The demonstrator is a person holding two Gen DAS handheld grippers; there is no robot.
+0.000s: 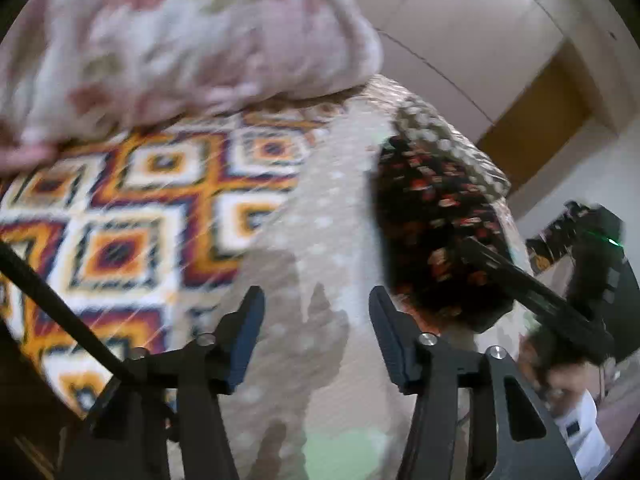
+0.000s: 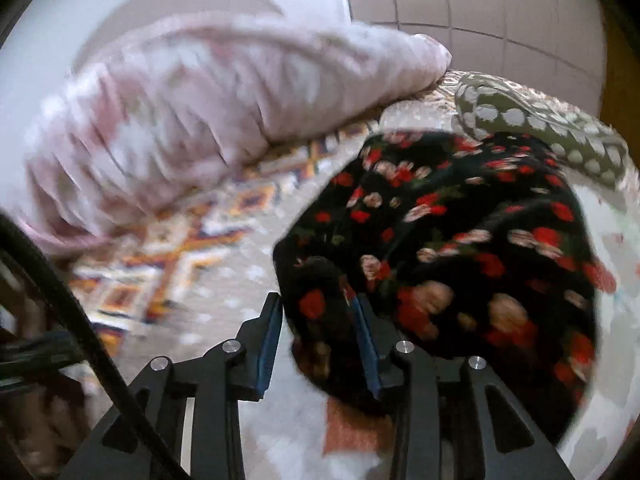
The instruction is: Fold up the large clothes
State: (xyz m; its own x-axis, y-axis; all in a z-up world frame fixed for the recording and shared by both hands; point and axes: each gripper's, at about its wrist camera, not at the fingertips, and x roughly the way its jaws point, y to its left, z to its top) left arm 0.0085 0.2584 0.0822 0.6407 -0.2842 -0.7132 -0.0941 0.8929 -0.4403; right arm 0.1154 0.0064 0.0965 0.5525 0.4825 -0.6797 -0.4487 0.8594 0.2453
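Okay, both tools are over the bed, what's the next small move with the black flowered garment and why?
Probably close the right tool on the black garment with red flowers: a fold of it sits between the open jaws but does not look pinched. The left tool is open and empty over the beige dotted cloth, beside the garment, so it could grip another edge afterwards.

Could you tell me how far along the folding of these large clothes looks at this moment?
Done: nothing looks neatly folded; the black floral garment lies bunched on the patterned bedspread. In hand: a fold of it sits between the right gripper fingers; whether they press it is unclear. The left gripper is open and empty. Left: the folding, plus the polka-dot cloth.
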